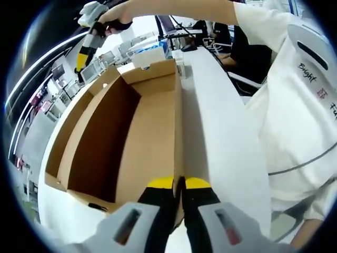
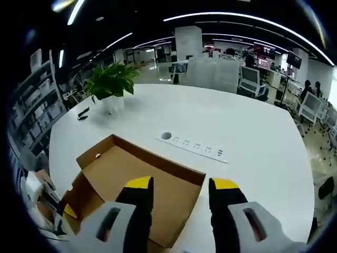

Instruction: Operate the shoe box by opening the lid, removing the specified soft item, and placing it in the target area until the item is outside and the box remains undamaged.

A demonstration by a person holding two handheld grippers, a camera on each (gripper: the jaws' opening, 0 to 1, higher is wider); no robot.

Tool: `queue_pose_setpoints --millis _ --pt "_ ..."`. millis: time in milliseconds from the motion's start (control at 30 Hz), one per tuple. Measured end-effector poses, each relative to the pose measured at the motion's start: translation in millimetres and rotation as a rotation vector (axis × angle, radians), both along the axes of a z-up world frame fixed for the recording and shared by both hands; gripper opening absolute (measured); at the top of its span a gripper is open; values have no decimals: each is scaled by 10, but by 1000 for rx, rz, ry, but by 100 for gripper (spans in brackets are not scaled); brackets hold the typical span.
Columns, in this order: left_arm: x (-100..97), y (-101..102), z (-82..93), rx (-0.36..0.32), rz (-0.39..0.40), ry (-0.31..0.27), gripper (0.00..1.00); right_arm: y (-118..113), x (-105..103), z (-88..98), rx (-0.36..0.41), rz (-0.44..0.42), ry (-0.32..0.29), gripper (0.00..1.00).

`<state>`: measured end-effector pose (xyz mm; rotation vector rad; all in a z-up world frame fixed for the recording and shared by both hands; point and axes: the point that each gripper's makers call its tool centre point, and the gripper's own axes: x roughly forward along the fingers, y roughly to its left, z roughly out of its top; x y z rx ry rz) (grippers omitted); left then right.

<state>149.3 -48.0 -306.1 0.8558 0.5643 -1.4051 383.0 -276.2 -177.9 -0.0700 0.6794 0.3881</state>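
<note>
Counter: white counter (image 2: 253, 132), open-plan office behind.
Left claw (image 1: 179, 183): clamped on brown cardboard shoe box (image 1: 131, 132) wall; hard pull may tear it.
Right claw (image 2: 179, 190): apart, above box.

Both claws (image 1: 179, 185) (image 2: 180, 192) are black, yellow-tipped, grey-mounted; the person's shirt (image 1: 295, 100) is white.

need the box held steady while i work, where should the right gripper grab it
Grip the cardboard box by a thin upright side wall, coming from above with one jaw inside and one outside. The walls are narrow and the top is open. The left gripper looks shut on the wall's edge; the right gripper is open above.
</note>
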Motion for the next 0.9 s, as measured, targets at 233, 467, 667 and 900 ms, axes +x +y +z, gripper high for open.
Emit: queue_pose_setpoints --millis 233,467,667,900 --pt "-5 -2 -1 3 -1 -5 3 16 -23 -150 -19 -22 42 36" --pt "-1 1 2 1 -2 -11 4 -212 -8 -375 -123 -95 70 32" --pt "-5 1 1 4 -6 -13 3 -279 44 -523 -142 -132 76 30" --pt "4 -1 2 2 -5 -15 3 -305 65 -723 -149 -163 114 30"
